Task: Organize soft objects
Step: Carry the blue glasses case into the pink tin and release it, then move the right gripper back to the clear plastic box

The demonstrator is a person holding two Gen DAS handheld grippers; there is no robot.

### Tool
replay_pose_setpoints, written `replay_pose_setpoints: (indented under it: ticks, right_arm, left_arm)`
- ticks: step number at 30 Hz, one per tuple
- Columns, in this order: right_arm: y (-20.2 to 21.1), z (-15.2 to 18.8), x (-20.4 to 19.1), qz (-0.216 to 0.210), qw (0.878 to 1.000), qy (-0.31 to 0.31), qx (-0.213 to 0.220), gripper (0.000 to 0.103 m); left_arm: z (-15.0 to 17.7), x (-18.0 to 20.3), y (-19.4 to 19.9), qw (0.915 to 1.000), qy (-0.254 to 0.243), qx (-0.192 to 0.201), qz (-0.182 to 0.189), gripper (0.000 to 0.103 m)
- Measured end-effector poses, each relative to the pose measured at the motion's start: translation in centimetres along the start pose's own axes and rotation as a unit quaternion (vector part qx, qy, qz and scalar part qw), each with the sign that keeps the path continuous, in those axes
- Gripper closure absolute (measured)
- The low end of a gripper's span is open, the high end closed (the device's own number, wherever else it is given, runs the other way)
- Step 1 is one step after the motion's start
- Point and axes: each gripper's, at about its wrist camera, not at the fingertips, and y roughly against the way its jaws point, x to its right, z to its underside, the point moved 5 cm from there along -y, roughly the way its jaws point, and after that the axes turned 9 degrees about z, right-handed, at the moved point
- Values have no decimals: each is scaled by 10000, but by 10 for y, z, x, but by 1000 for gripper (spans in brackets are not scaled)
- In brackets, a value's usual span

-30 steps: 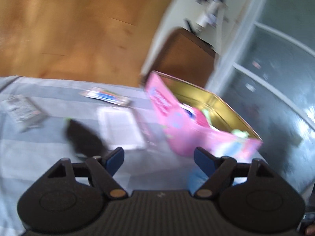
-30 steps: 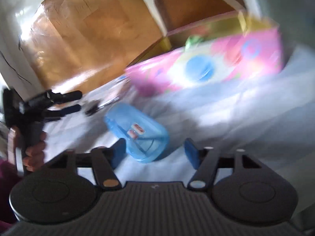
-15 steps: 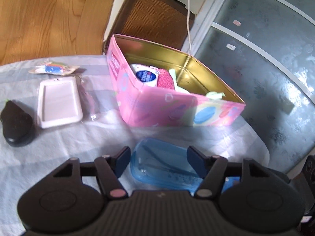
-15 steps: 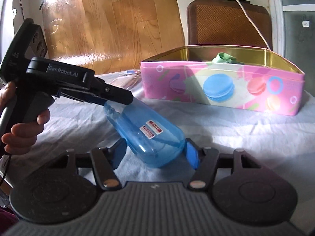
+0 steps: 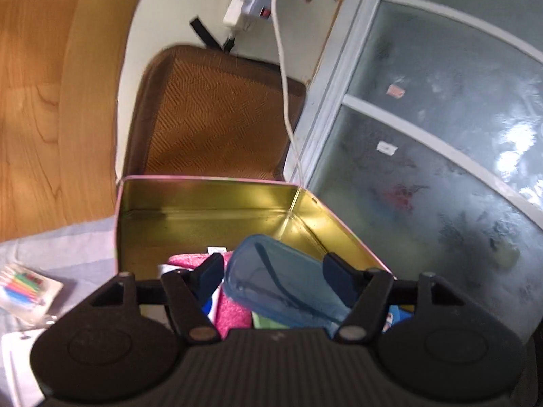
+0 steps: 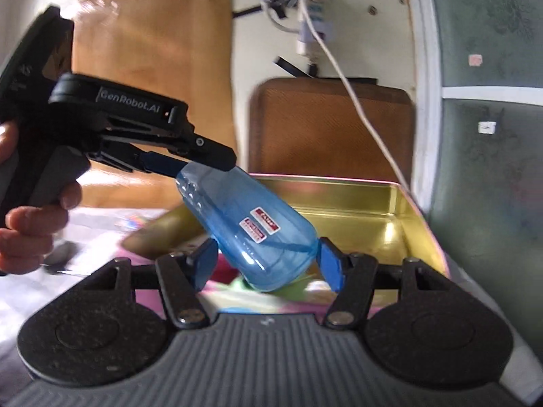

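Blue pouch (image 6: 258,234) hangs over the tin (image 6: 390,210), clamped at one end by the left tongs (image 5: 273,269) and at the other between the right tongs (image 6: 266,259).

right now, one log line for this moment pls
phase: carry | item: blue case over tin | left gripper: shut on case | right gripper: shut on case | tin: holds pink cloth

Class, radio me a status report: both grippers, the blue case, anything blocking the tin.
Both grippers, left and right, shut on blue case. Case above pink tin. Pink cloth below it.
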Motion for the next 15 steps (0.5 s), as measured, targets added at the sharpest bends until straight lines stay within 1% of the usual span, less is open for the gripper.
replay_pose_setpoints:
  ticks: [1, 3, 4, 6, 9, 11, 13, 15]
  right_arm:
    - [-9, 2, 2, 207, 9997, 73, -47, 37]
    - [-16, 9, 8, 445, 9989, 115, -103, 38]
    - [-17, 10, 9, 502, 9987, 66, -109, 38]
    - [-9, 13, 10, 466, 9989, -97, -46, 38]
    - [11, 15, 5, 486, 9984, -259, 128, 38]
    - [30, 16, -1, 426, 9976, -493, 253, 38]
    - [45, 15, -10, 290, 9962, -748, 348, 38]
    - [58, 16, -21, 109, 9945, -945, 434, 38]
  left_arm:
    - [1, 0, -10, 9999, -8, -55, -120, 35]
    - [7, -1, -22, 9990, -13, -144, -414, 35]
    - [12, -3, -24, 9986, 19, -201, -494, 35]
    - [22, -5, -21, 9976, 19, -290, -629, 35]
    - [32, -4, -5, 9928, -264, -345, -1117, 35]
    - [38, -2, 14, 9893, -481, -314, -1342, 35]
    - [44, -1, 35, 9862, -637, -238, -1512, 35]
    - [50, -4, 64, 9856, -652, -72, -1561, 33]
